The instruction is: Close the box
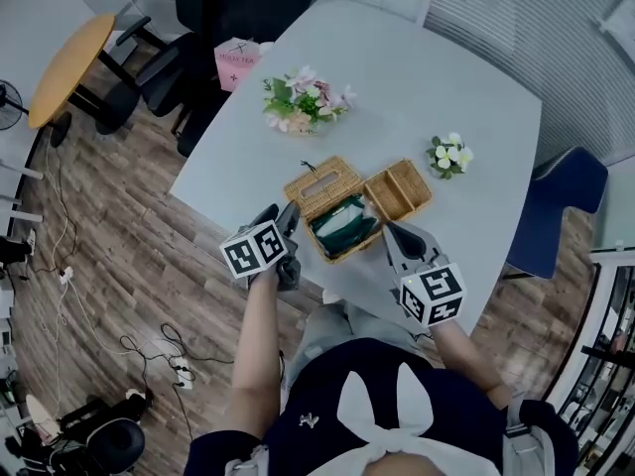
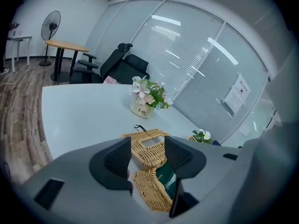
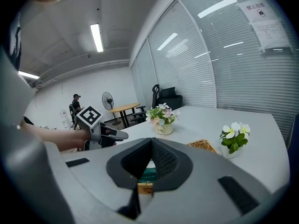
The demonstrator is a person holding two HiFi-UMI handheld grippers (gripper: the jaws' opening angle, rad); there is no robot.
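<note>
Our left gripper spread (right gripper pressed together, empty), we should catch the box's left lid squarely by its edge.

Place: an office, of the meeting-room kind.
Main furniture: a large white table with rounded corners; black swivel chairs stand at its far end and a blue chair at one side.
Secondary furniture: a round wooden table on black legs, set apart near the wall, with a pedestal fan close by.
Walls: glazed partitions with slatted blinds drawn across; printed notices are fixed to the glass.
Ceiling: long strip lights, lit.
Floor: wood-pattern planks; a power strip and loose cables lie on them.
Decoration: two small flower arrangements on the white table.
</note>
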